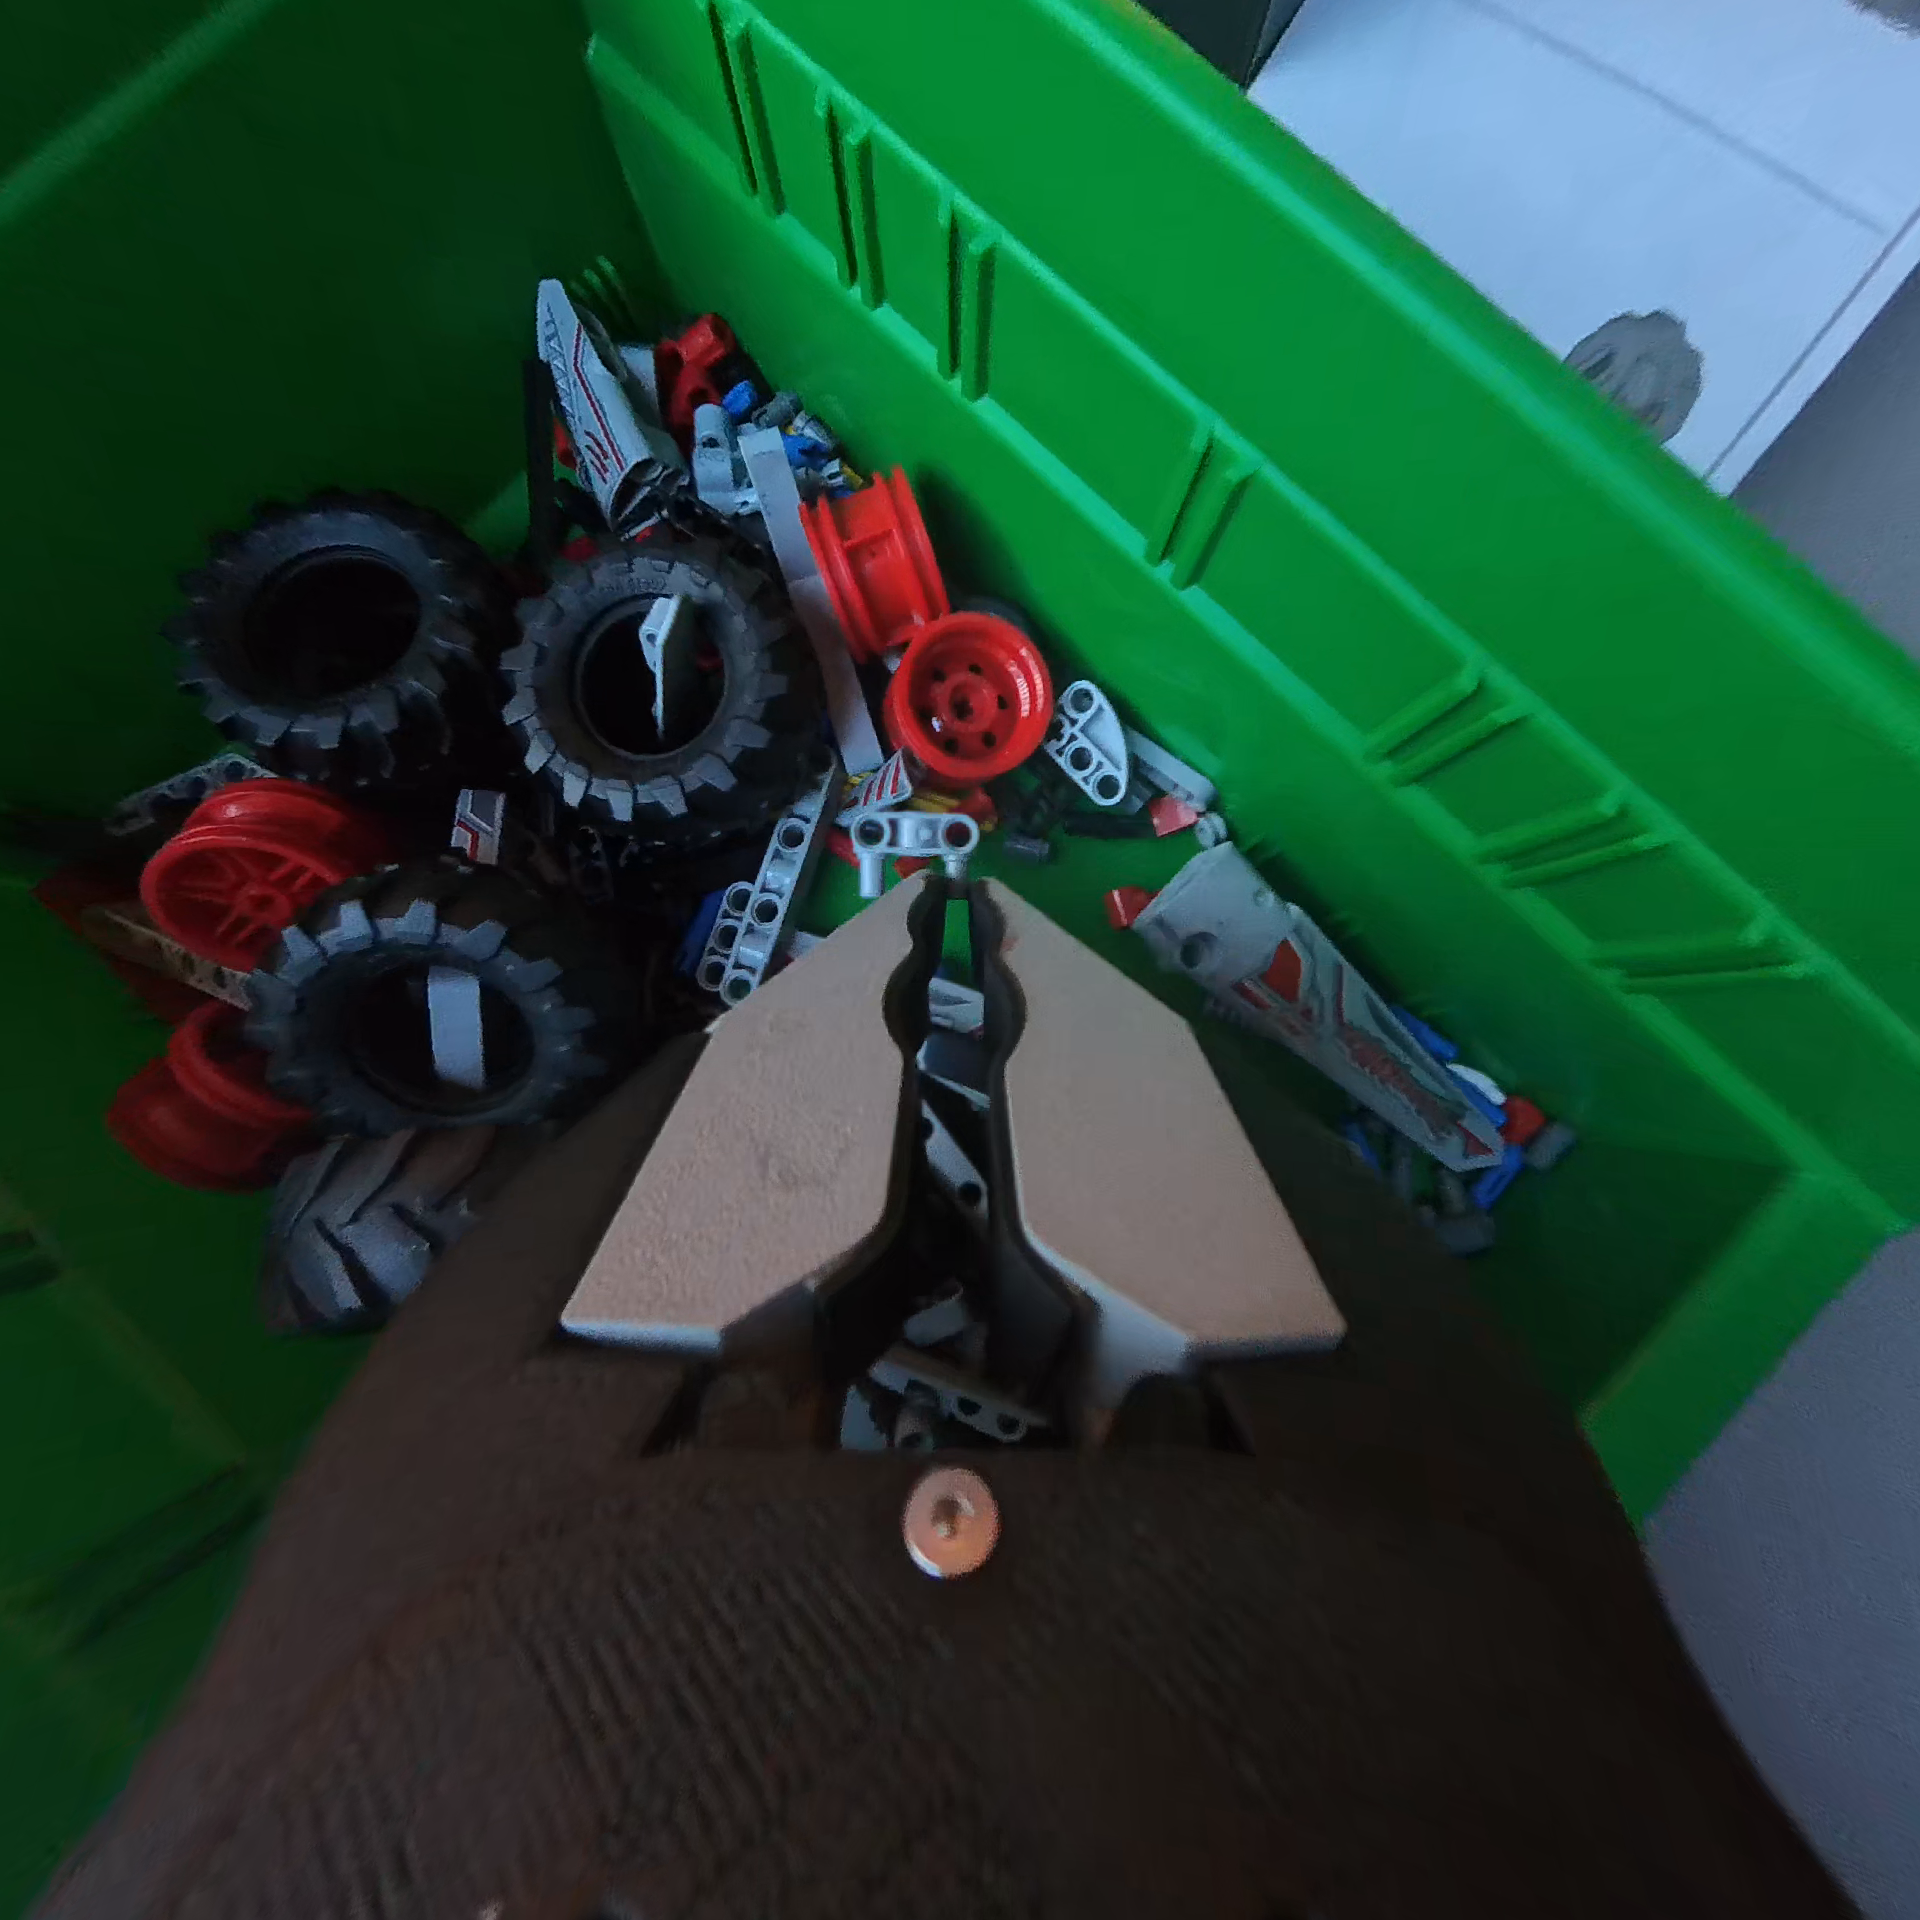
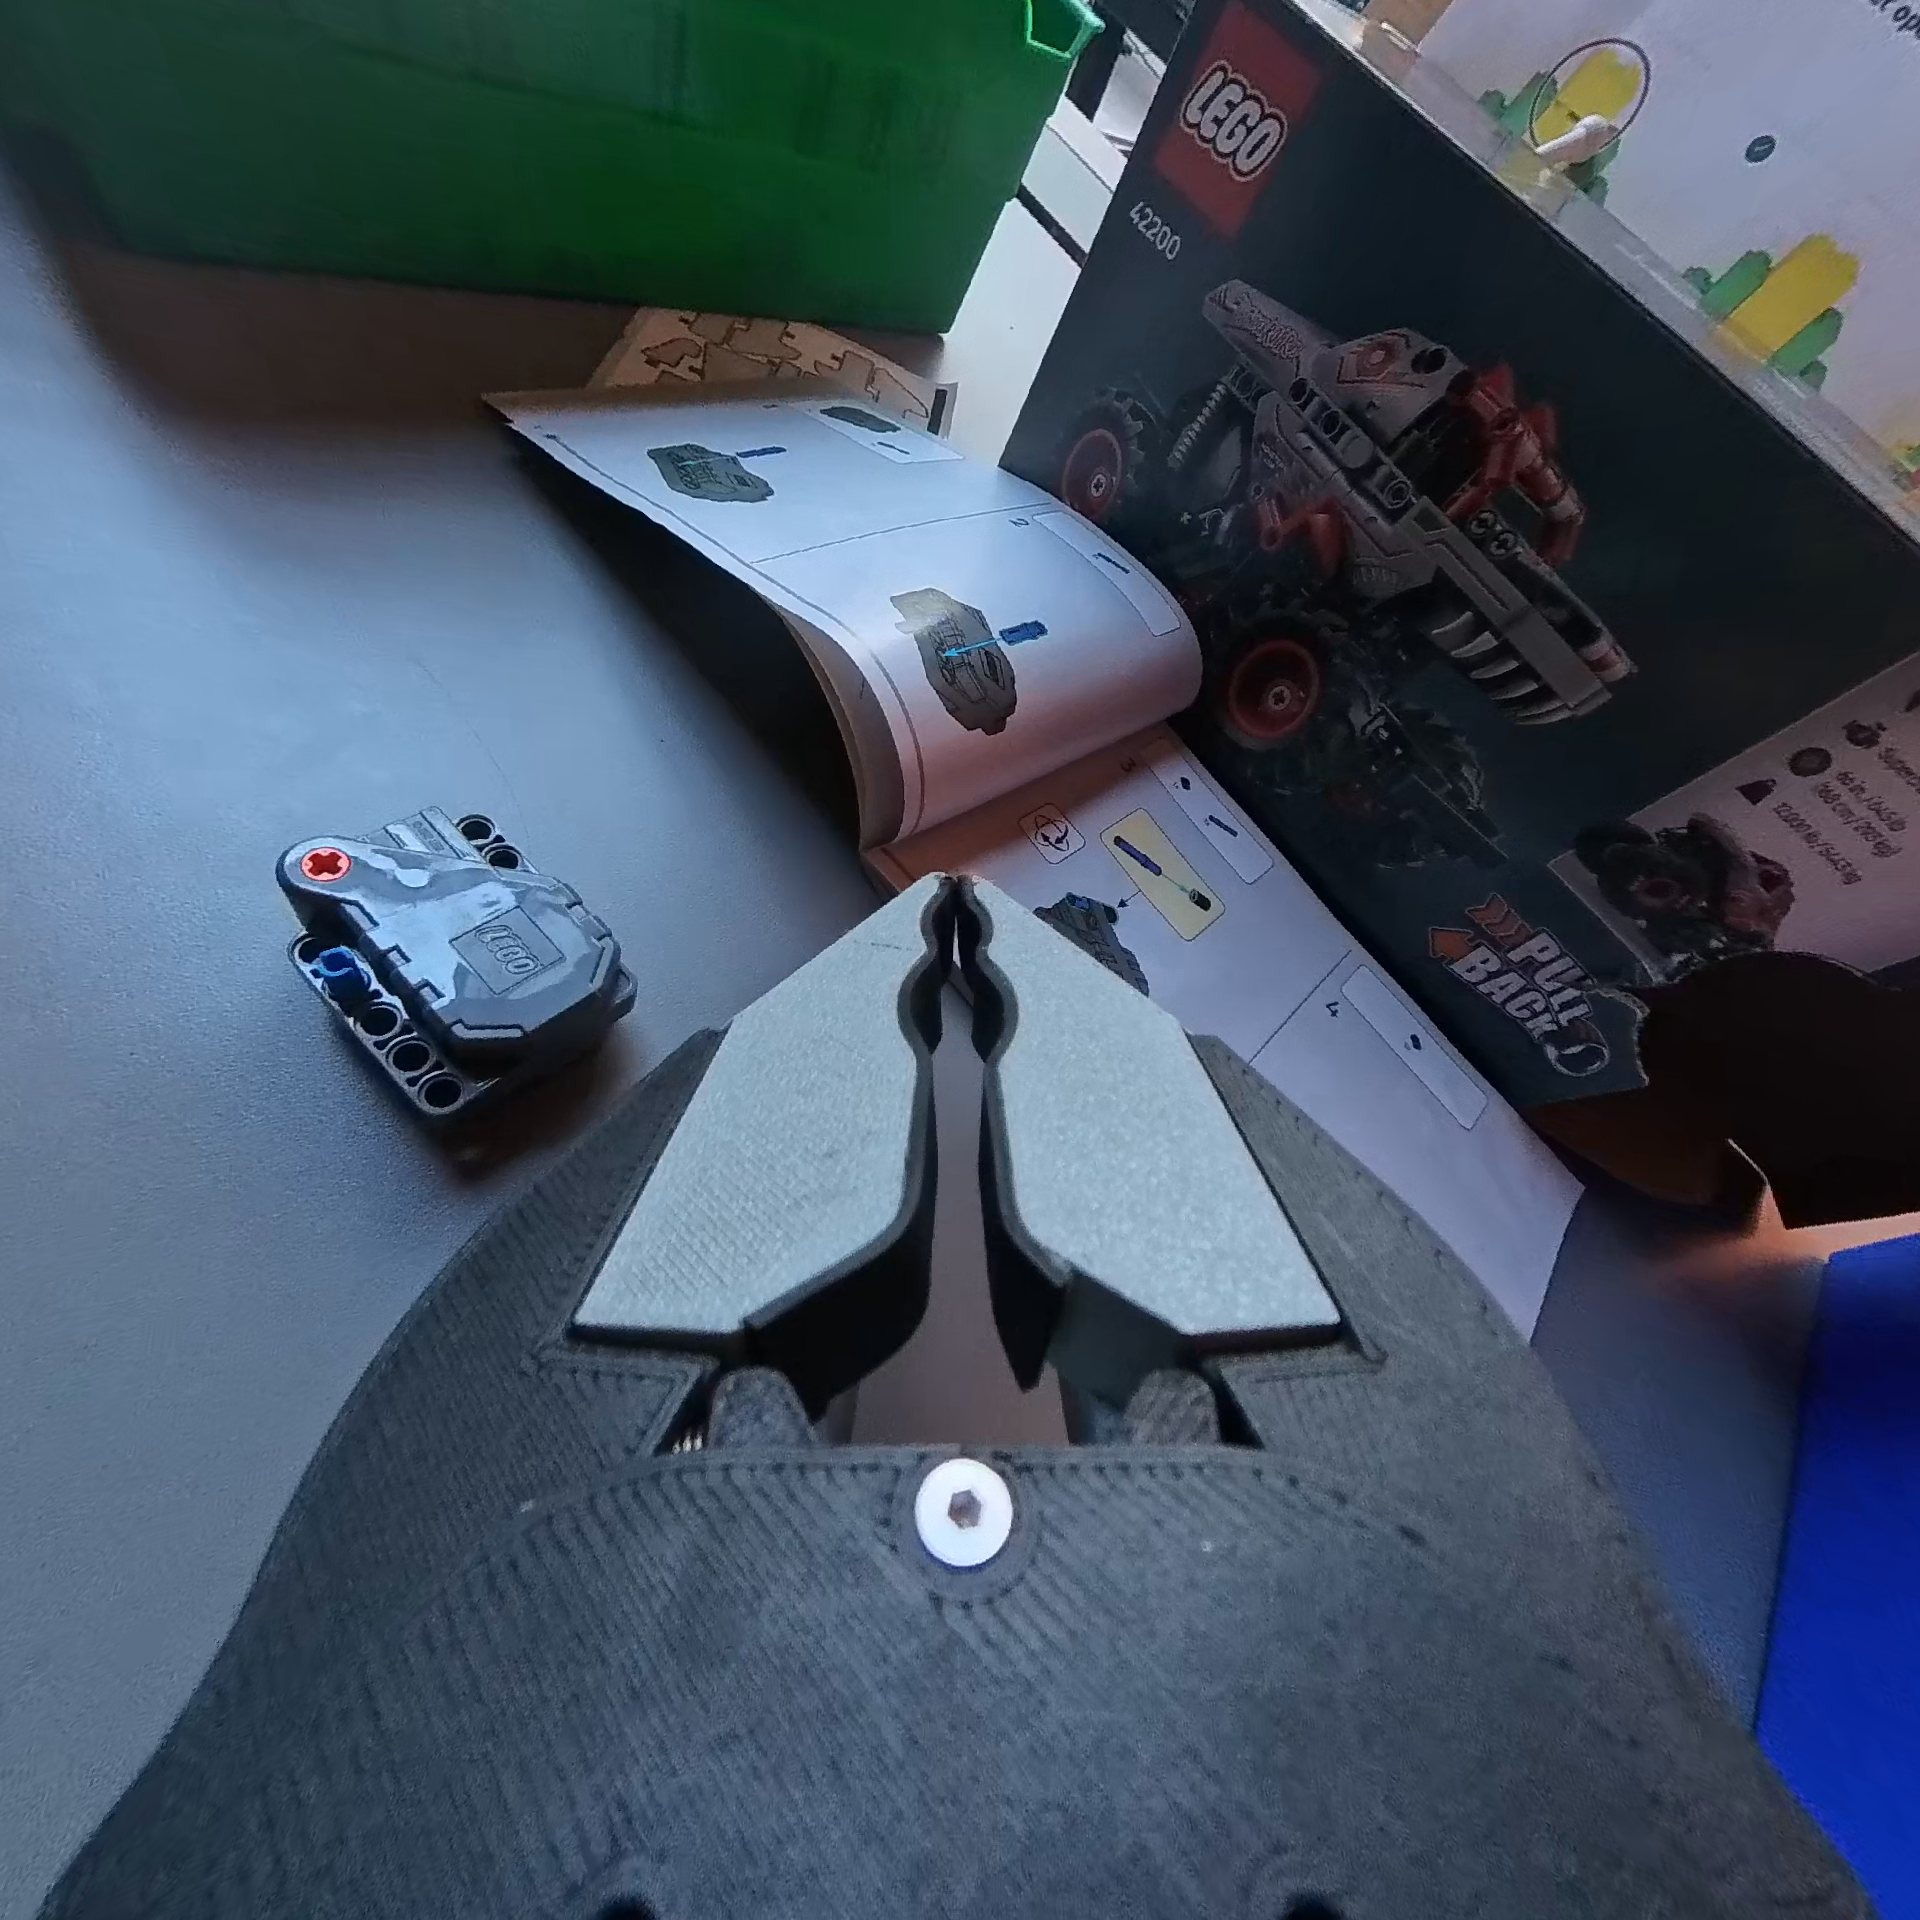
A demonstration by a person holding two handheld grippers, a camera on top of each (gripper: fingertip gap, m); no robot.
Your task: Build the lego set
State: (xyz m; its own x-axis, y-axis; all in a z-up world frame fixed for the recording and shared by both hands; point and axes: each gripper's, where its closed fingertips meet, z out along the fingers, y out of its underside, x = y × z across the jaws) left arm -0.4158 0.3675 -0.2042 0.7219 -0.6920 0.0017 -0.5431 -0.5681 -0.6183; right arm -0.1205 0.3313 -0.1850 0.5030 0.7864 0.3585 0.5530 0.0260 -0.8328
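In the left wrist view my left gripper (image 1: 951, 883) is down inside a green bin (image 1: 1299, 499). Its tips are shut on a peg of a small light-grey connector piece (image 1: 914, 834), which sits just above the pile of loose parts. Around it lie black tyres (image 1: 649, 681), red wheel hubs (image 1: 966, 698) and grey beams (image 1: 764, 914). In the right wrist view my right gripper (image 2: 956, 883) is shut and empty above the dark table. A dark-grey motor block (image 2: 447, 961) with a blue pin and a red axle hole lies to its left.
An open instruction booklet (image 2: 935, 623) lies just beyond the right gripper's tips. The set's box (image 2: 1455, 520) stands to the right. The green bin (image 2: 520, 135) is at the back left. A long printed grey panel (image 1: 1340, 1029) lies along the bin's right wall. One gripper's finger ends stand about 30 cm off the other's. About 8 cm separates my right fingertips from the dark-grey motor block (image 2: 447, 961).
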